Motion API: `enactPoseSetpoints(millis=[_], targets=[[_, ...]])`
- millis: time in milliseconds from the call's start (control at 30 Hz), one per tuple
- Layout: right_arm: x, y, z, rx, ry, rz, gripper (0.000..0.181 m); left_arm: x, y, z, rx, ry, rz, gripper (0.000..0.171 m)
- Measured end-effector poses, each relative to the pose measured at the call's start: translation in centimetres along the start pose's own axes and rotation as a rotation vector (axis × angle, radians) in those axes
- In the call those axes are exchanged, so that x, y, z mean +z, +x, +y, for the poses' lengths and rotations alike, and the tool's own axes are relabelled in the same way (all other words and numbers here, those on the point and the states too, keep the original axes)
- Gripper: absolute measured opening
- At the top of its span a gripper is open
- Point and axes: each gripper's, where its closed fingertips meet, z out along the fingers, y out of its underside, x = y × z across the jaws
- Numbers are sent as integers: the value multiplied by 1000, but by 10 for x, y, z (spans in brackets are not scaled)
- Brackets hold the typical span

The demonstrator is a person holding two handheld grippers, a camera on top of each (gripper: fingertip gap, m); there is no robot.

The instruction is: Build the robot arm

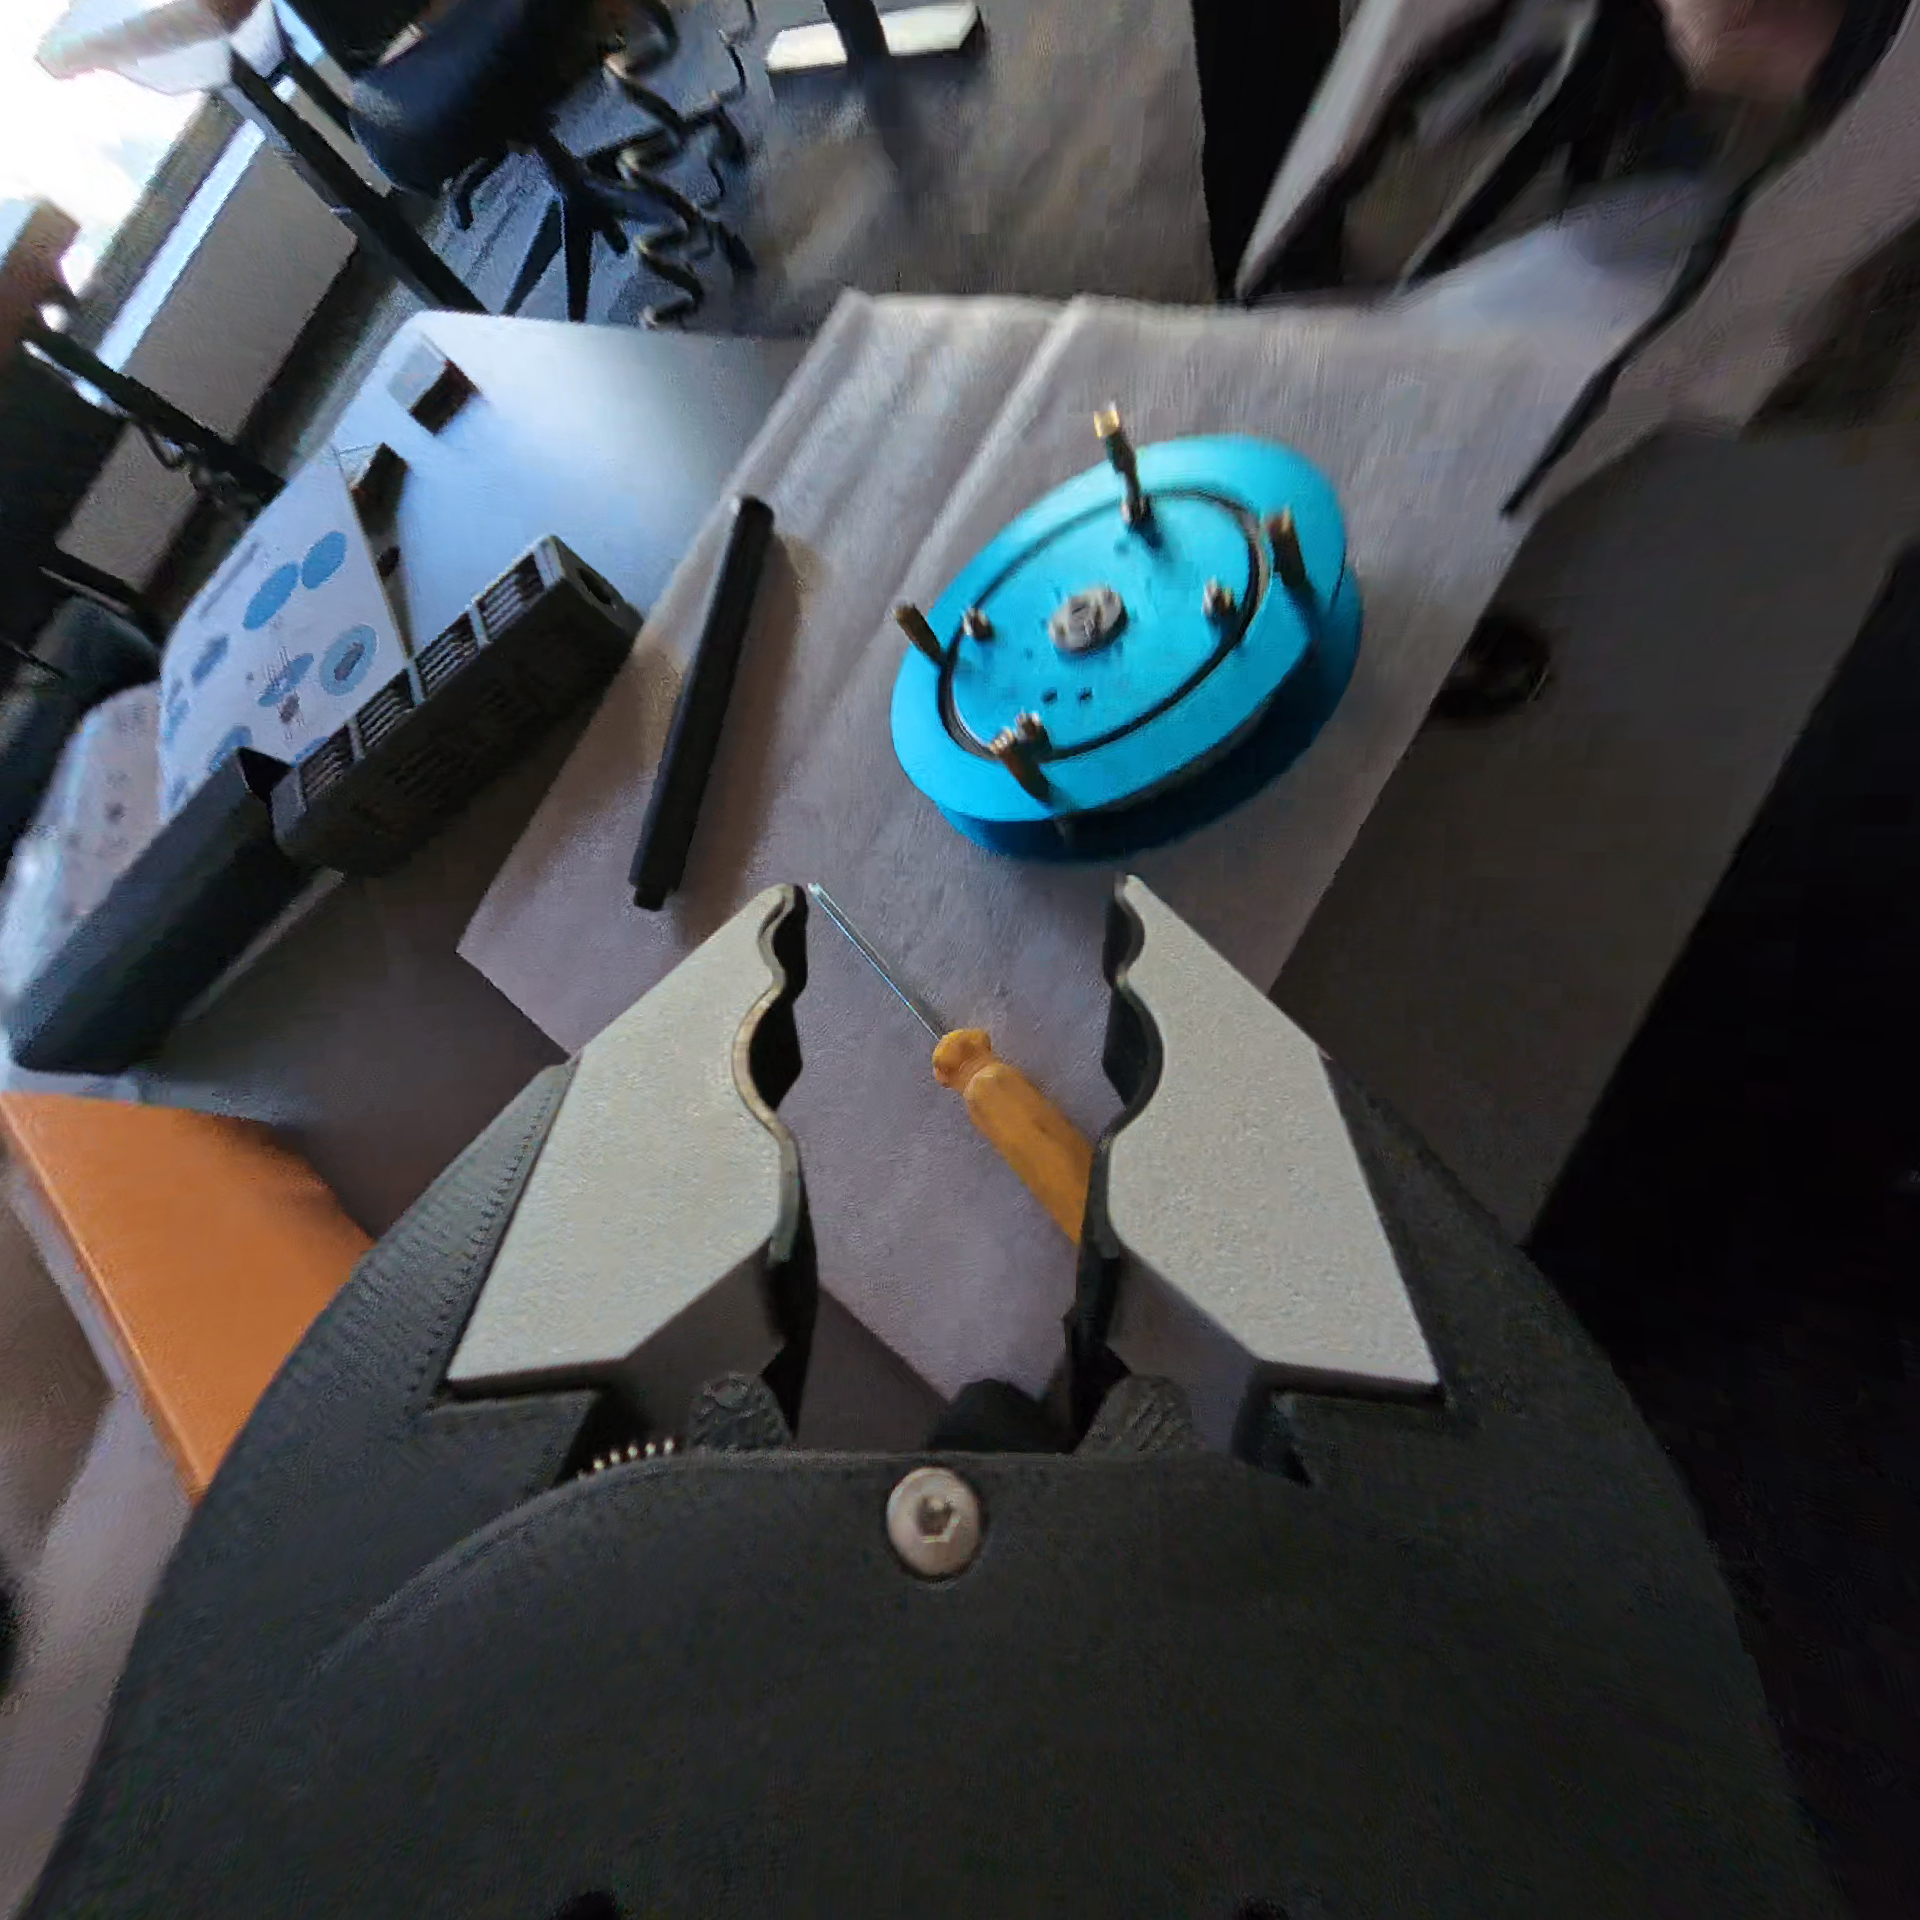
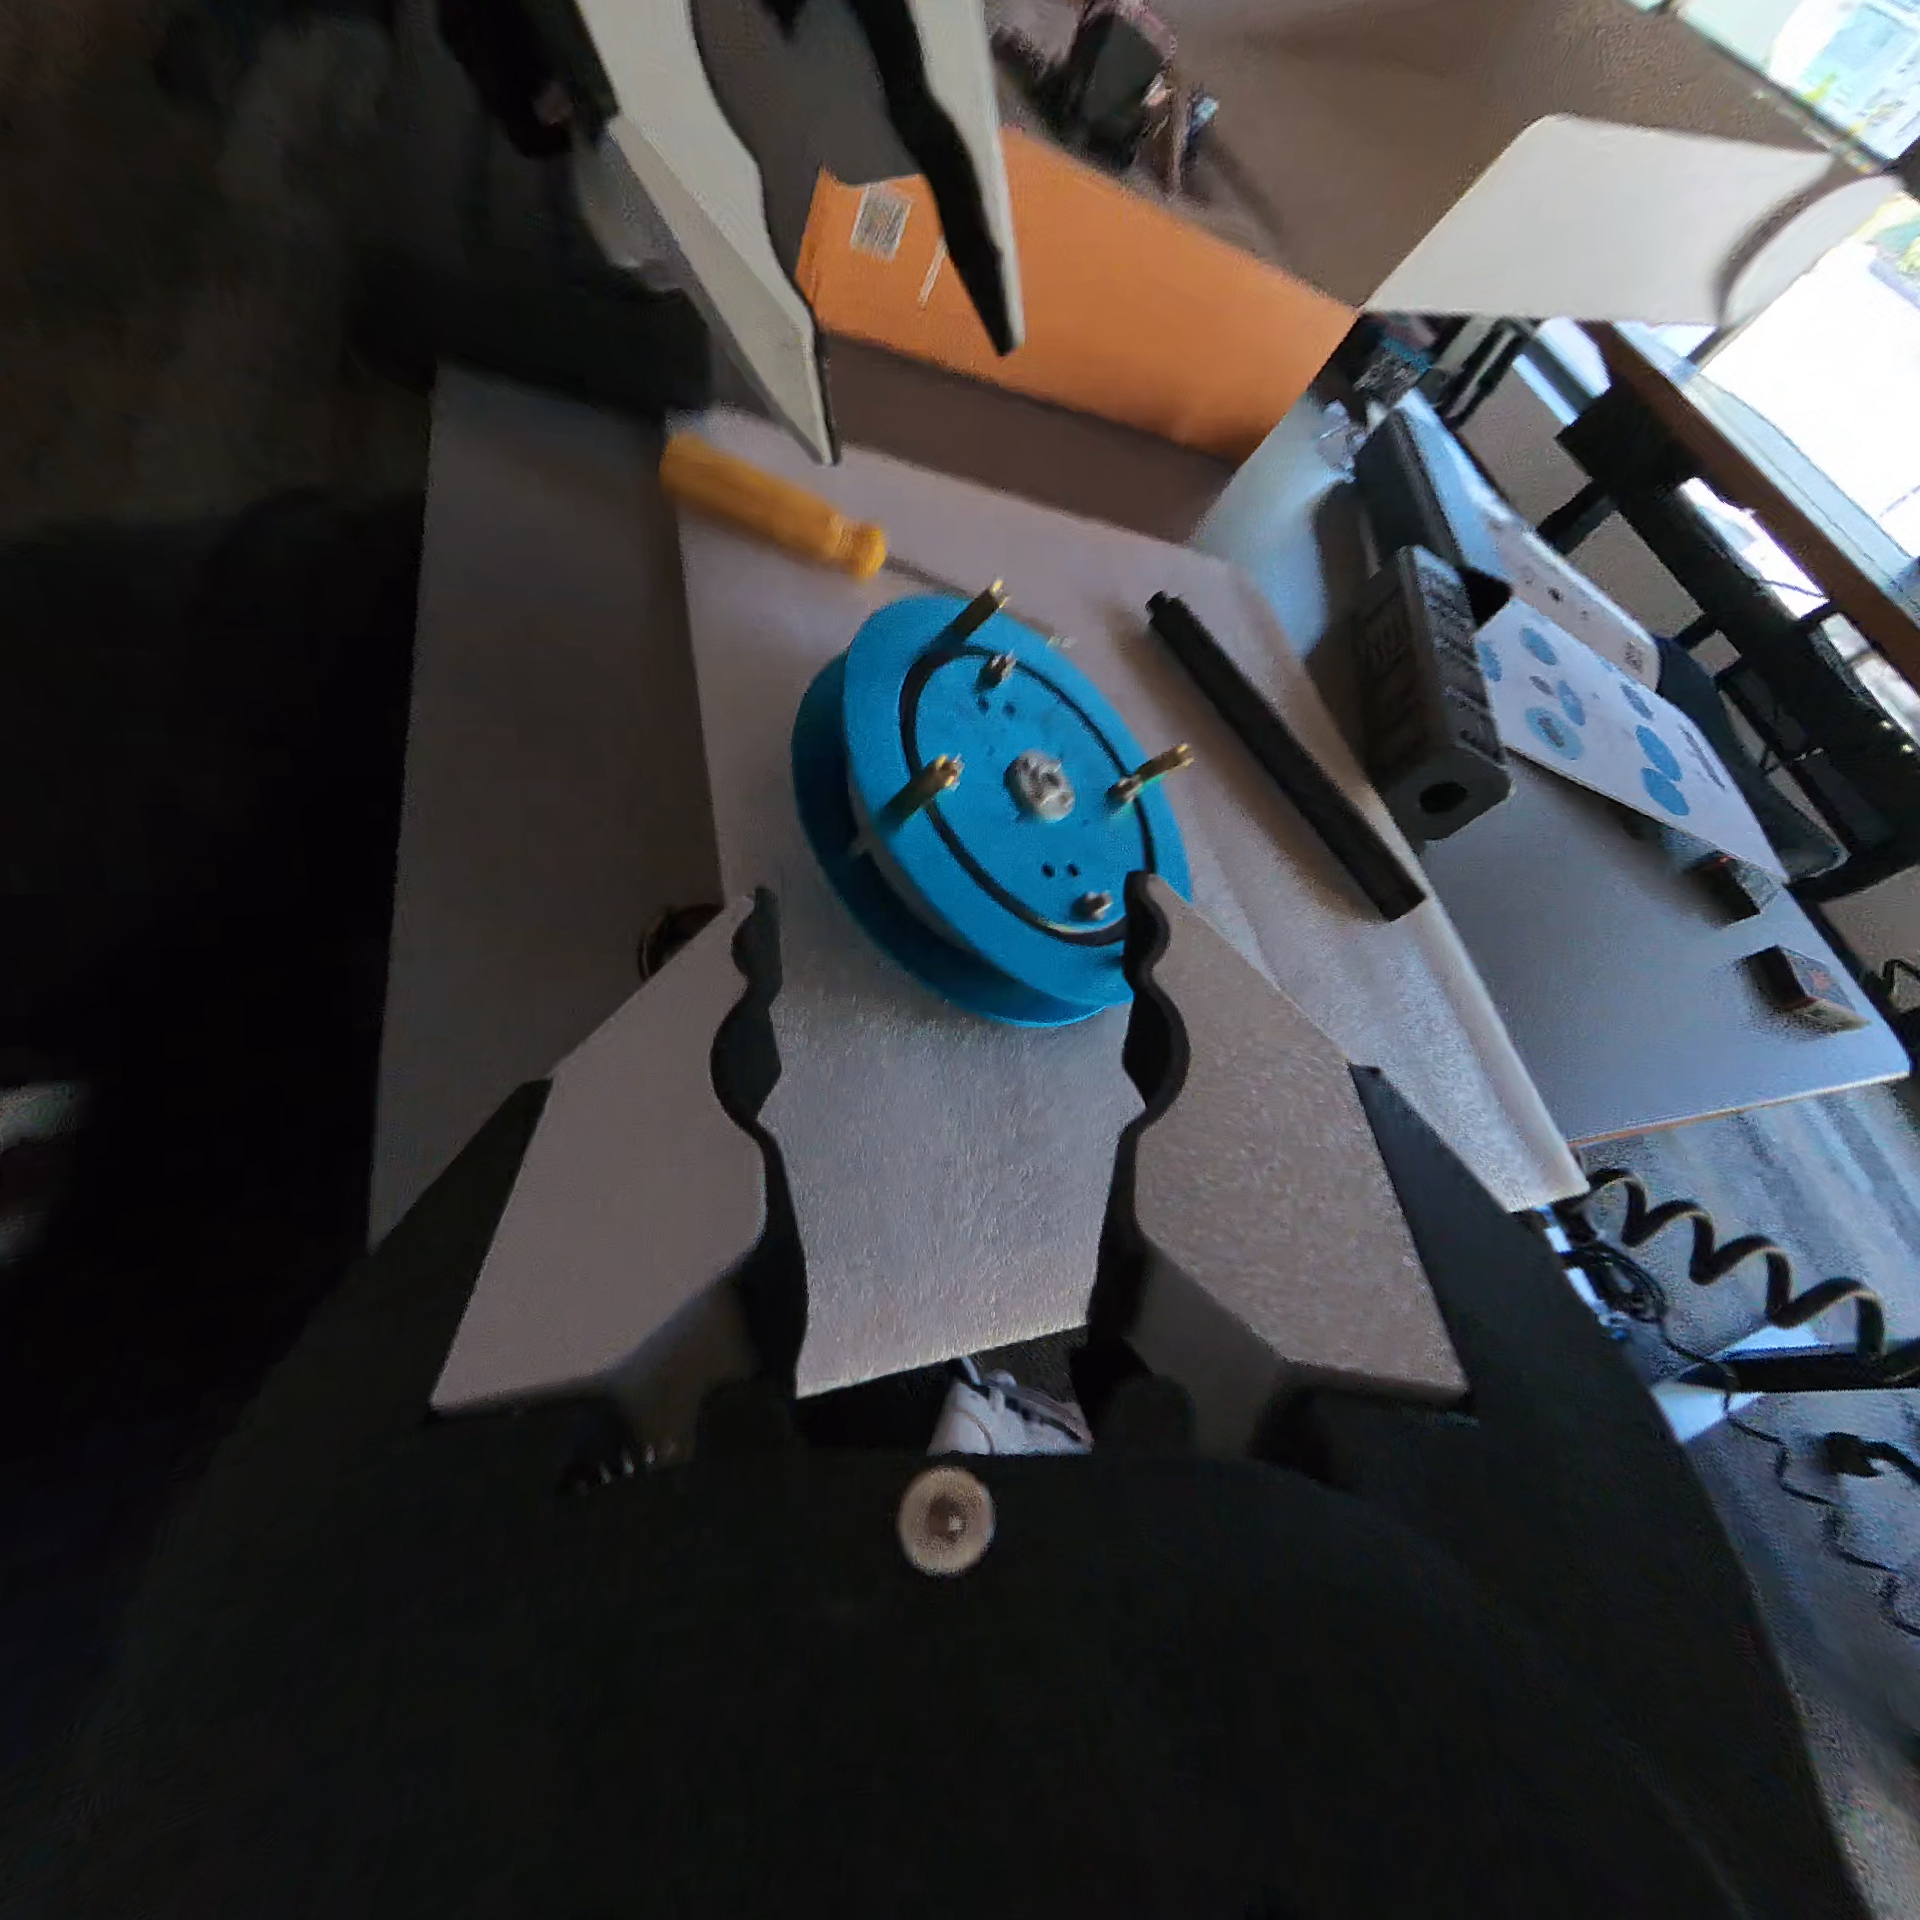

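Left gripper (image 1: 958, 899) hangs with jaws apart over the yellow-handled thin-bladed screwdriver (image 1: 1013, 1117), holding nothing. Right gripper (image 2: 945, 909), also spread and empty, nears the blue round disc with 4 brass standoffs (image 2: 987, 810) at 12 o'clock; contact could bend them.

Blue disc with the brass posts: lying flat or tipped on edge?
Flat. The blue disc rests broad face down on the white foam sheet, its brass posts pointing up; both views agree.
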Motion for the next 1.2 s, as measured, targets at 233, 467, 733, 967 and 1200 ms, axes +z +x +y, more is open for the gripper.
enactPoseSetpoints(millis=[233, 467, 733, 967, 1200], targets=[[31, 4, 23, -258, -123, -27, 60, 42, 15, 16, 234, -106, 106, 69], [37, 4, 21, -376, -131, 75, 35, 57, 23, 16, 375, -118, 108, 56], [33, 11, 5, -354, -58, 134, 18, 48, 24, 7, 323, -73, 87, 46], [34, 20, -8, -336, -4, 86, 16, 52, 25, 0, 394, -41, 19, 48], [39, 37, -26, -274, 48, -52, 15, 61, 5, -14, 537, -39, -134, 13]])
